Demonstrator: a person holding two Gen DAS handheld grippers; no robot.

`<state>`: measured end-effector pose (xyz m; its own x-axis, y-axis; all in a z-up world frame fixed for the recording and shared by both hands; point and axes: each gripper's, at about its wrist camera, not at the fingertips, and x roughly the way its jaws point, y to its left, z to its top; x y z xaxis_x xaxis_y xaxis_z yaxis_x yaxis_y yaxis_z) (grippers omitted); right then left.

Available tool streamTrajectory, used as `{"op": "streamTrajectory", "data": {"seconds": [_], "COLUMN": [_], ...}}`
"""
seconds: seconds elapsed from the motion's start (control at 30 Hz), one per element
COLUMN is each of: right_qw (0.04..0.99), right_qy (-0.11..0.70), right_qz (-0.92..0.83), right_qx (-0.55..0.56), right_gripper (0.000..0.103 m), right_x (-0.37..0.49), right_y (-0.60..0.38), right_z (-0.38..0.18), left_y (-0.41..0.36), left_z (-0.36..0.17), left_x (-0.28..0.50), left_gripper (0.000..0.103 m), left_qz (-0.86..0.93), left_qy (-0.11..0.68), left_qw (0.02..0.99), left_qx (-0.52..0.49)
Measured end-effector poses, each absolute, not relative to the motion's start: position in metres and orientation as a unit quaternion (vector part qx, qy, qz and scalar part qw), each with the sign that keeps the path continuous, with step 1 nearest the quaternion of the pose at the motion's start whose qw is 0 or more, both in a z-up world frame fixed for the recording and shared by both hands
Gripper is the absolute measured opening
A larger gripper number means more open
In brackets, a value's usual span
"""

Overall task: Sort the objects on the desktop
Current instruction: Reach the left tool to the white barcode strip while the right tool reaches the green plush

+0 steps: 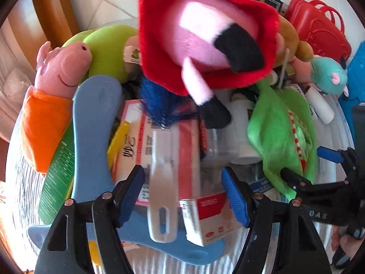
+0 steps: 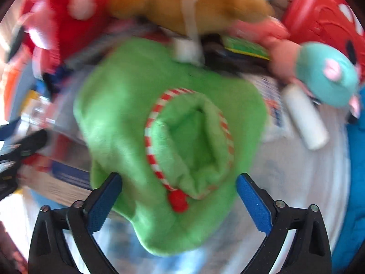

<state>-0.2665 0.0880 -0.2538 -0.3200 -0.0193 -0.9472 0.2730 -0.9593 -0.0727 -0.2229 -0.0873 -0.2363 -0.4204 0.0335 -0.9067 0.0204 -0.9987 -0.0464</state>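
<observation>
We should lower the right gripper (image 2: 179,202), its jaws spread and gripping nothing, squarely over the green plush toy (image 2: 168,137) before closing on its thick middle. The toy lies just beside the white tube (image 2: 304,119), its long axis running toward us. The left gripper (image 1: 183,194) hangs unclenched over the white brush handle (image 1: 163,182).

Black claw (image 1: 183,190) arms, ribbed blue pads, silver screws.

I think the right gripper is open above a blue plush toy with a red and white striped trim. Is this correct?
Not quite: the plush toy is green, not blue. The right wrist view shows it, with its red and white striped trim, under the open right gripper.
</observation>
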Motion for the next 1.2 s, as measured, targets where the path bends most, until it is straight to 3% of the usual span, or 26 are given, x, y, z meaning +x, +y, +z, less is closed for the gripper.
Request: {"op": "streamTrajectory", "data": {"seconds": [0.2,0.43,0.57,0.63,0.7,0.77,0.87,1.0,1.17,1.2], "right_qw": [0.028,0.023,0.055,0.066,0.072,0.072,0.076,0.093,0.129,0.136], "right_qy": [0.043,0.020,0.024,0.033,0.043,0.052,0.071,0.085,0.099,0.103], "right_qz": [-0.787,-0.801,-0.810,-0.813,-0.816,-0.819,-0.827,-0.829,-0.827,-0.826], "right_qx": [0.615,0.598,0.583,0.577,0.571,0.566,0.553,0.545,0.538,0.537], "right_gripper": [0.094,0.095,0.099,0.102,0.102,0.102,0.101,0.073,0.074,0.079], "right_x": [-0.254,-0.225,-0.211,-0.206,-0.202,-0.200,-0.194,-0.195,-0.205,-0.202], "right_y": [0.162,0.196,0.185,0.177,0.170,0.165,0.159,0.150,0.123,0.117], "right_z": [-0.274,-0.251,-0.234,-0.228,-0.223,-0.218,-0.211,-0.211,-0.216,-0.220], "left_y": [-0.048,-0.015,-0.013,-0.012,-0.018,-0.028,-0.044,-0.061,-0.060,-0.060], "left_z": [-0.239,-0.247,-0.257,-0.267,-0.281,-0.277,-0.271,-0.253,-0.269,-0.275], "left_x": [-0.206,-0.182,-0.192,-0.196,-0.202,-0.197,-0.184,-0.177,-0.191,-0.192], "left_gripper": [0.069,0.069,0.080,0.080,0.077,0.048,0.029,0.023,0.023,0.023], "left_qz": [0.831,0.824,0.818,0.805,0.794,0.804,0.810,0.834,0.829,0.825], "left_qy": [0.005,0.063,0.088,0.082,0.051,0.010,-0.044,-0.060,-0.057,-0.059], "left_qw": [0.051,0.066,0.072,0.096,0.087,0.072,0.072,0.050,0.050,0.050], "left_qx": [-0.554,-0.560,-0.563,-0.580,-0.600,-0.590,-0.581,-0.547,-0.555,-0.560]}}
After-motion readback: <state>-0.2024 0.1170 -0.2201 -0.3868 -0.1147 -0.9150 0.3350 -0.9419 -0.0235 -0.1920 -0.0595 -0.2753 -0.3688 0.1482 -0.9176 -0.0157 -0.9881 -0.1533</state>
